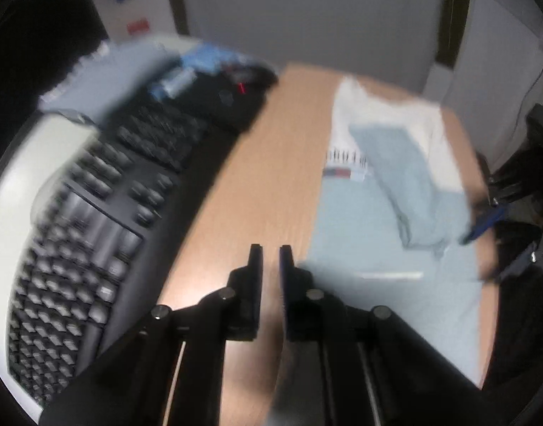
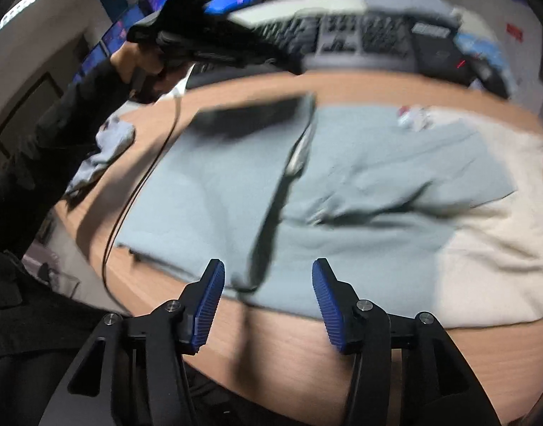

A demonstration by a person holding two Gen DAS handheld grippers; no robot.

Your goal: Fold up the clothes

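So the shirt [image 2: 342, 191] is lying flat on the wooden table [image 1: 267, 163], pale blue-grey for the most part with a cream-white section at one end, and there's a small red, white and blue logo on it with a line of dark lettering above that's too blurry to read. One sleeve [image 1: 402, 181] is already turned in and lies across the body of the shirt. The left gripper [image 1: 270, 248] hangs over bare table just beside the shirt's edge, its two black fingers nearly together with only a thin gap and nothing between them. The right gripper [image 2: 267, 277] is at the near edge of the table with its blue ribbed pads [image 2: 211, 305] standing a fair way apart, about half spread, and nothing pinched; the shirt's hem sits just past the tips, not touching them as far as anyone can tell. From the right wrist camera the person's left hand [image 2: 136, 64] shows up top left in a dark sleeve, wrapped round the other gripper's handle with a black cable [image 2: 136, 191] dangling down over the table. Along the far side of the table there's a black keyboard [image 1: 83, 248] and some blurry clutter behind it. A second bit of light cloth [image 2: 108, 149] is bunched near the table's left edge in that same view. Both views are pretty motion-smeared.
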